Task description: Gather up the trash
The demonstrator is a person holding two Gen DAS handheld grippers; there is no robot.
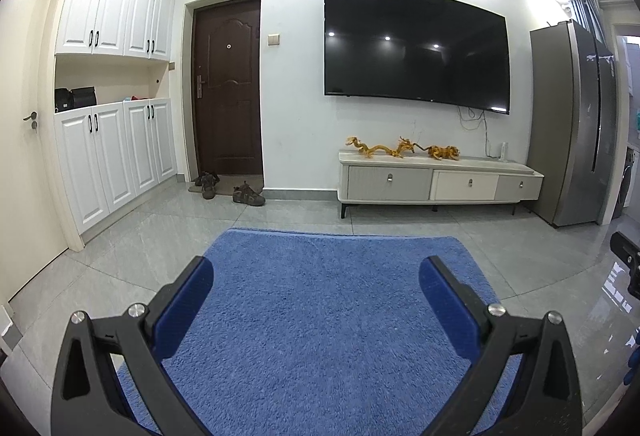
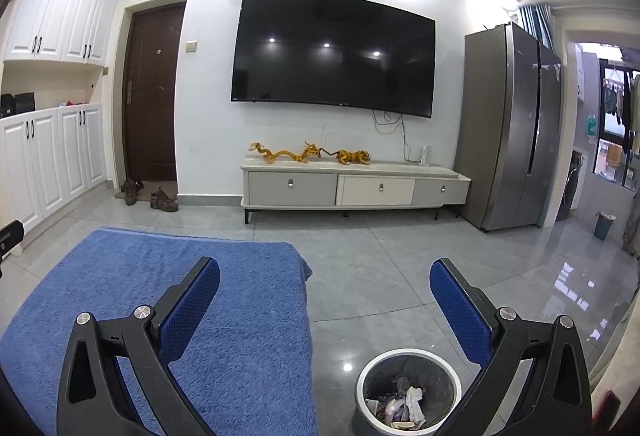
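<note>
Right wrist view shows the trash bin [image 2: 406, 392] at about 5 o'clock, standing on the grey tiled floor [image 2: 400, 256] just right of the blue rug [image 2: 160, 296]; crumpled paper and wrappers [image 2: 404, 402] lie inside it. The right gripper [image 2: 325, 272] hangs above with its jaws spread wide and nothing between them, the bin below and near its right finger. The left gripper [image 1: 315, 270] is likewise wide apart and empty, held over the rug. At 12 o'clock a dark television [image 2: 334, 52] hangs on the wall above a low cabinet [image 2: 352, 188] bearing golden figurines [image 2: 308, 154]. A refrigerator [image 2: 508, 124] stands at 2 o'clock, white cupboards [image 1: 112, 96] at 10 o'clock.
</note>
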